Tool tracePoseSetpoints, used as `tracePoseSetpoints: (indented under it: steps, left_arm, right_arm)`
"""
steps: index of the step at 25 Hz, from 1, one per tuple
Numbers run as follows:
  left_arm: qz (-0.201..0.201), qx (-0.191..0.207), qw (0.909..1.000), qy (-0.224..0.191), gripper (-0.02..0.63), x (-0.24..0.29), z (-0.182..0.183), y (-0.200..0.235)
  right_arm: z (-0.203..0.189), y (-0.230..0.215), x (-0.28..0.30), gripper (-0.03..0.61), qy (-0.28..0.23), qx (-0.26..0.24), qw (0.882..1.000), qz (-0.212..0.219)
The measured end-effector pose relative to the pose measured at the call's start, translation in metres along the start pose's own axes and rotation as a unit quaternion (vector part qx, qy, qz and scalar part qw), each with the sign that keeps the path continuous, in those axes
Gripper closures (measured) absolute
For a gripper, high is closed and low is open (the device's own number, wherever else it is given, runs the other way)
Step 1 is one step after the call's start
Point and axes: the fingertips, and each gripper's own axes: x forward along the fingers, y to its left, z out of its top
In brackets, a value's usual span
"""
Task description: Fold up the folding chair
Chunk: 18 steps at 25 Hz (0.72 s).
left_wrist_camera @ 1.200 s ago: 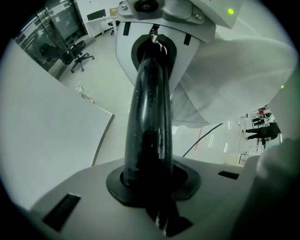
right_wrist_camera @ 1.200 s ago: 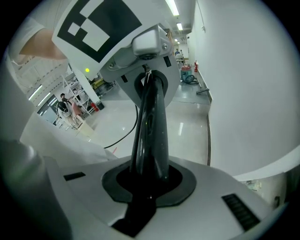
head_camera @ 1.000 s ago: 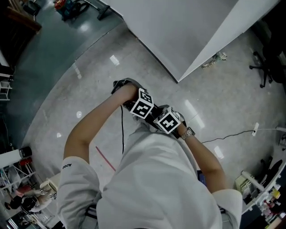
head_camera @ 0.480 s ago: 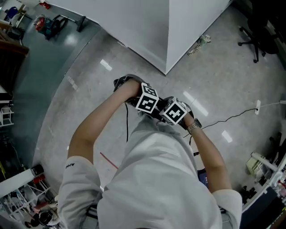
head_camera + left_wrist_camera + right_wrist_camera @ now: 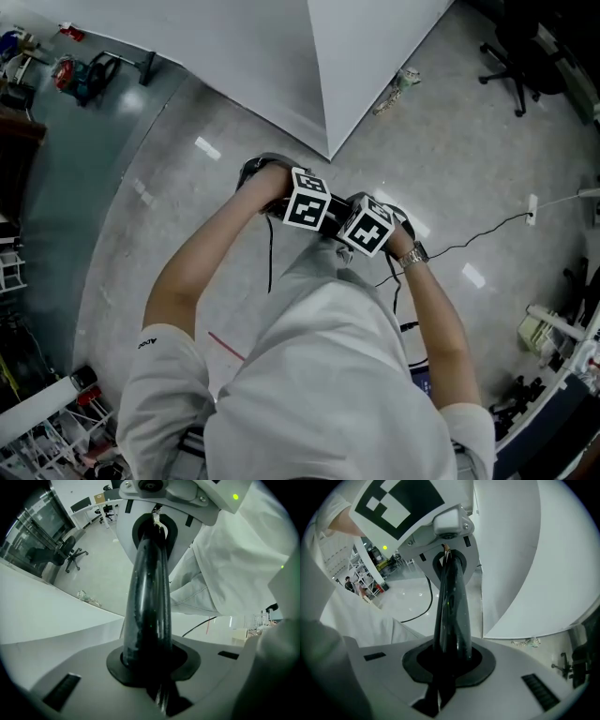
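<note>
- Grey floor (image 5: 469, 141) spreads round the white partition (image 5: 319, 56); no chair shows near it in any view.
- Left gripper (image 5: 151, 531) and right gripper (image 5: 448, 562), near the partition's corner, are clenched on nothing.
- Best to find the chair first, then part the jaws before reaching.

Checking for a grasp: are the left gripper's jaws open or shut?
Shut. The left gripper, seen in its own view, has both dark jaws lying together with nothing between them.
</note>
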Motion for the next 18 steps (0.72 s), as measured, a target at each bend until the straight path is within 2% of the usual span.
tracePoseSetpoints:
  steps: [3, 6, 12, 18]
  left_arm:
    - [-0.001, -0.012, 0.9998, -0.013, 0.545, 0.0, 0.0, 0.01]
    - [-0.004, -0.041, 0.9988, -0.025, 0.548, 0.004, -0.001, 0.017]
    - [-0.026, -0.106, 0.9931, -0.041, 0.549, 0.013, -0.013, 0.03]
    - [-0.044, -0.128, 0.9898, -0.045, 0.549, 0.018, -0.028, 0.045]
  right_arm:
    - [0.002, -0.012, -0.002, 0.525, 0.012, -0.019, 1.0, -0.003]
    - [0.006, -0.023, -0.001, 0.523, 0.021, -0.051, 0.998, 0.006]
    - [0.018, -0.048, 0.012, 0.523, 0.037, -0.097, 0.993, 0.052]
    - [0.031, -0.066, 0.019, 0.525, 0.052, -0.11, 0.989, 0.081]
